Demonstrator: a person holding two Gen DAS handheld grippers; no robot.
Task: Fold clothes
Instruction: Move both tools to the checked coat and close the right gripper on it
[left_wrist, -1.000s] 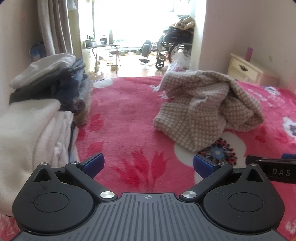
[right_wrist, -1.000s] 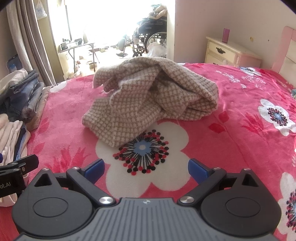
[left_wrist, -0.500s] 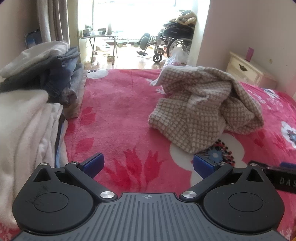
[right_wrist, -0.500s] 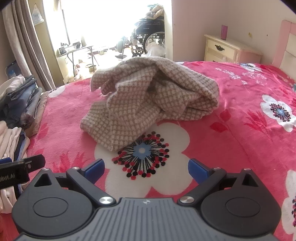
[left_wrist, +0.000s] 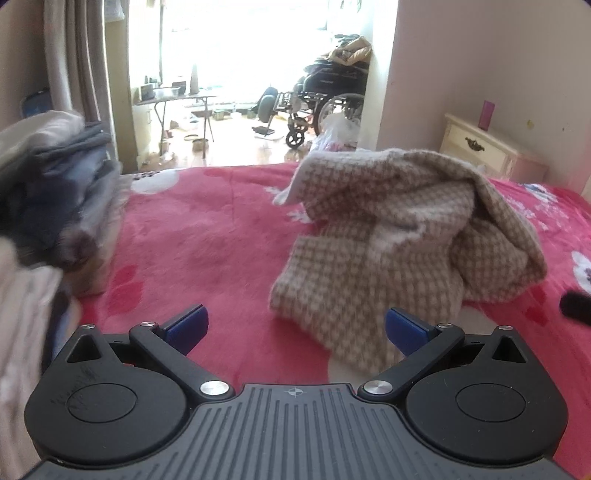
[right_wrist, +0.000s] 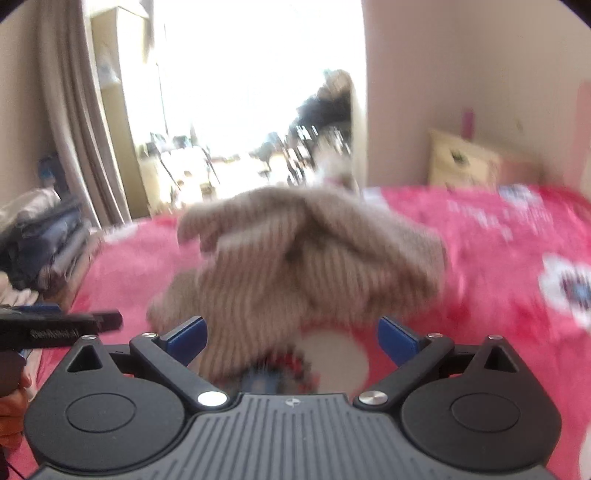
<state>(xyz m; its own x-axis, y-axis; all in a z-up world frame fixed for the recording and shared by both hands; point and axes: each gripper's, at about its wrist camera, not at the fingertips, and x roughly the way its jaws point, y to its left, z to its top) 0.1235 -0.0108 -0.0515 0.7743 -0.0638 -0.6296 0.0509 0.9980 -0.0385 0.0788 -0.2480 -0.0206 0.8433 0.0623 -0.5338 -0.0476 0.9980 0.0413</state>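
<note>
Stack of folded clothes (left_wrist: 55, 206): greys, blues and whites, piled along the left edge of the bed; blurred in both views.

Left gripper (left_wrist: 295, 328): level and low over the bedspread (left_wrist: 207, 236), pointing toward the foot of the bed; blue fingertips (left_wrist: 186, 326) spread wide apart, holding nothing. Its side shows as a black bar at the left edge of the right wrist view, with part of a hand (right_wrist: 11, 424) below it.

Checked garment (left_wrist: 399, 243): beige and white, crumpled in a loose heap near the middle of the bed, unfolded. Its near corner lies just ahead of the left gripper's right fingertip.

Right gripper (right_wrist: 291, 338): level, aimed straight at the heap; fingers wide apart, empty. The view is heavily motion-blurred; whether the fingertips touch the cloth cannot be told.

Nightstand (left_wrist: 487, 151): cream, against the wall beyond the right edge of the bed.
</note>
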